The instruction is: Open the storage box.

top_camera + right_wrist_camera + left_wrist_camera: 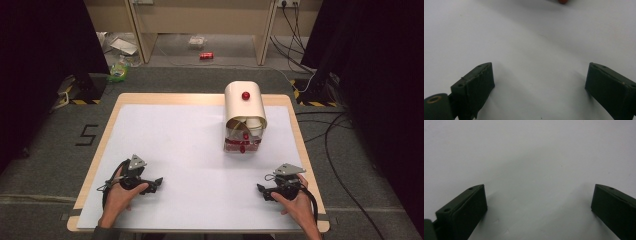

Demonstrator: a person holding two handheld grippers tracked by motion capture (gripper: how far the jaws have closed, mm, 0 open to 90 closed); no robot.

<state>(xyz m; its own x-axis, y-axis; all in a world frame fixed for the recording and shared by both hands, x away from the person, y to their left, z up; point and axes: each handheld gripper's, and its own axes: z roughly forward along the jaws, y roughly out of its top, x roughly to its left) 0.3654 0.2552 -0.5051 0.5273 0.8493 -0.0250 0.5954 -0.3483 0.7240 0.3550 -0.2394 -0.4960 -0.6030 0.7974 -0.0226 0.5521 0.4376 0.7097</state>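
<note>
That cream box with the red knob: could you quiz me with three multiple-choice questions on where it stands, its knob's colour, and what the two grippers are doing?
1. Where does the box stand on the table?
A. far side, right of the middle
B. near left corner
C. between the hands

2. What colour is the knob on its lid?
A. blue
B. red
C. green

3. How are the left gripper and the right gripper?
A. both open and empty
B. both shut on cups
C. one lifts the box

Answers: 1 A, the high view shows it by the far edge; 2 B, the knob is plainly red; 3 A, each gripper view shows jaws wide apart over bare table.
</note>
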